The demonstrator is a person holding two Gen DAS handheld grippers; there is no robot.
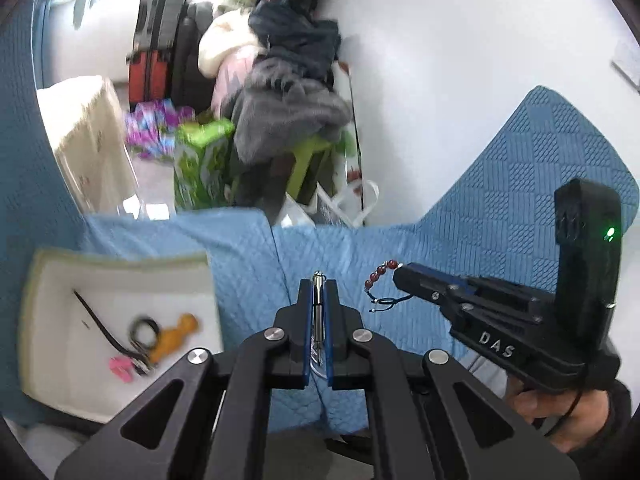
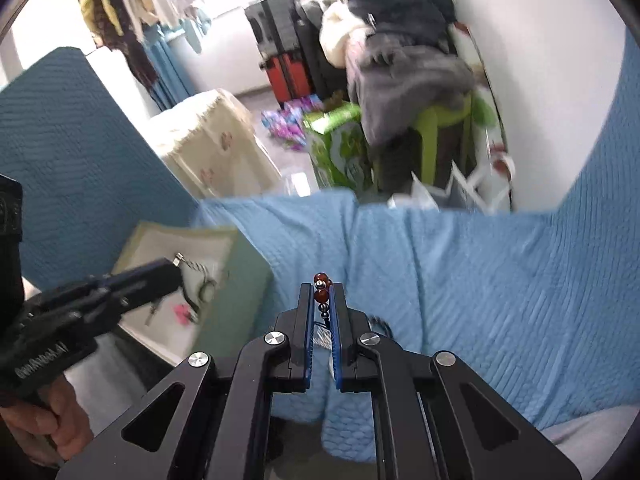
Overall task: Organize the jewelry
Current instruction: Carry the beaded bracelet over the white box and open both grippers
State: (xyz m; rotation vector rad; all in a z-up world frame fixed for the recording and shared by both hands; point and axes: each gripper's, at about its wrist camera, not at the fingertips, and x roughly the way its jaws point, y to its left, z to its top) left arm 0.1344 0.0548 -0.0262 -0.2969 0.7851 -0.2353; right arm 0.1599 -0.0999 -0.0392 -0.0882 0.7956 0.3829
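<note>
My left gripper (image 1: 319, 285) is shut on a slim silver metal piece (image 1: 318, 308) that stands upright between the blue pads, above the light blue quilt. My right gripper (image 2: 321, 287) is shut on a bracelet of dark red beads (image 2: 320, 279). In the left wrist view the right gripper (image 1: 401, 271) comes in from the right, the red bead bracelet (image 1: 378, 276) and its dark cord hanging from the tip. A white-lined box (image 1: 120, 268) at the left holds a black strap (image 1: 96, 318), dark rings, an orange figure (image 1: 176, 338) and a pink piece (image 1: 120, 367). In the right wrist view the left gripper (image 2: 173, 267) hovers over that box (image 2: 240, 268).
A light blue quilted cover (image 2: 460, 272) spreads under both grippers, with a darker blue cushion (image 2: 72, 152) at the left. Beyond its edge stand a pile of clothes (image 1: 288, 92) on a green stool, suitcases (image 1: 152, 40) and a cream-covered box (image 1: 88, 136). A hand (image 1: 560, 412) holds the right gripper.
</note>
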